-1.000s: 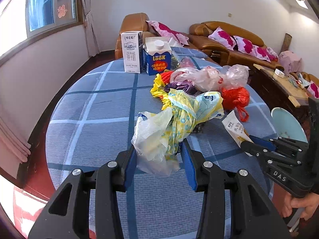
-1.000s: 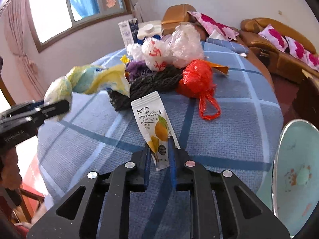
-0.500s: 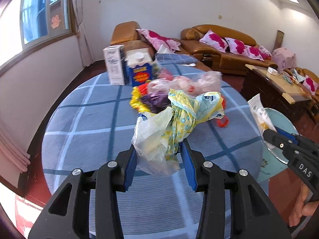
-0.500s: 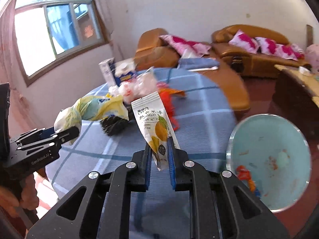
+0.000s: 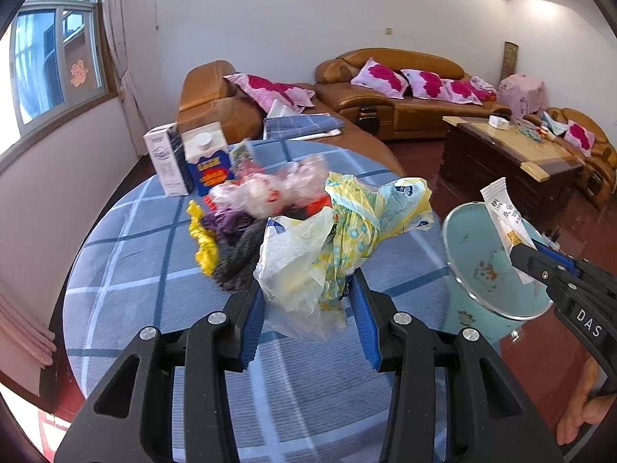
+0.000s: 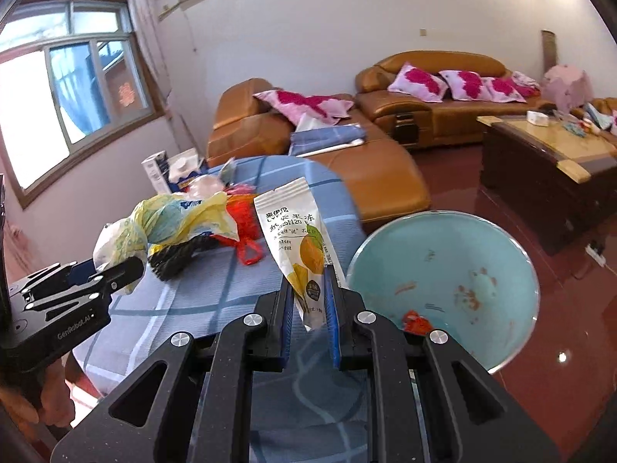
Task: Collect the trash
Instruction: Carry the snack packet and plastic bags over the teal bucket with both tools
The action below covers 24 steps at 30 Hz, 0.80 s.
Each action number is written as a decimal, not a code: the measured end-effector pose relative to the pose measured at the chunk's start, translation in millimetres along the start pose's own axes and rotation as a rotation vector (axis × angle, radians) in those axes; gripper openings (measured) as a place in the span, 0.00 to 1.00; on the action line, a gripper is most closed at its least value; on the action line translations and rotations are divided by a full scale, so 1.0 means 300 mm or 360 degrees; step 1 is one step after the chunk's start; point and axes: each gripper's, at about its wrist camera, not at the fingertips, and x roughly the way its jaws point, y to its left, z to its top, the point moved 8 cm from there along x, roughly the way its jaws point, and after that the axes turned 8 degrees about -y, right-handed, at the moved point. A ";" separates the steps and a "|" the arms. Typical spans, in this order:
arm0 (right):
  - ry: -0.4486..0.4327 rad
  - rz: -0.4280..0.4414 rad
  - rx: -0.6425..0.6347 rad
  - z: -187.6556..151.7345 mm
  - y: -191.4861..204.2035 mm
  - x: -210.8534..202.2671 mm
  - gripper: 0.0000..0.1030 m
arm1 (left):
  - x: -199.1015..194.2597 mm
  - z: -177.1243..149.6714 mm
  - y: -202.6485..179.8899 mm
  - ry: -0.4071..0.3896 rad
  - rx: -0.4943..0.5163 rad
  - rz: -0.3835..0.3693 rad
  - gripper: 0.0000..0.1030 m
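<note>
My left gripper [image 5: 306,299] is shut on a crumpled yellow and pale plastic bag [image 5: 339,243] and holds it above the round table's blue checked cloth [image 5: 131,270]. My right gripper [image 6: 306,293] is shut on a white jelly pouch [image 6: 299,247] with an orange fruit print, held at the table's right edge beside a light blue bin [image 6: 455,285]. The bin stands on the floor and holds a few red scraps. The right gripper with the pouch [image 5: 505,223] shows over the bin [image 5: 482,266] in the left wrist view.
More trash lies on the table: clear bags [image 5: 270,189], a yellow wrapper [image 5: 200,235], a dark net [image 5: 239,258], a red net bag [image 6: 243,223]. Two cartons [image 5: 193,162] stand at the far edge. Brown sofas [image 5: 401,88] and a wooden coffee table [image 5: 513,158] lie beyond.
Both grippers have lifted and swung right with their loads. The pouch has gone from over the table to the bin's side, and the bin has come closer.
</note>
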 end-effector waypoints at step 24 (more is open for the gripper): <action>-0.0050 -0.0321 0.0285 0.003 -0.309 -0.044 0.16 | 0.045 0.077 -0.311 -0.0018 0.0154 -0.0139 0.41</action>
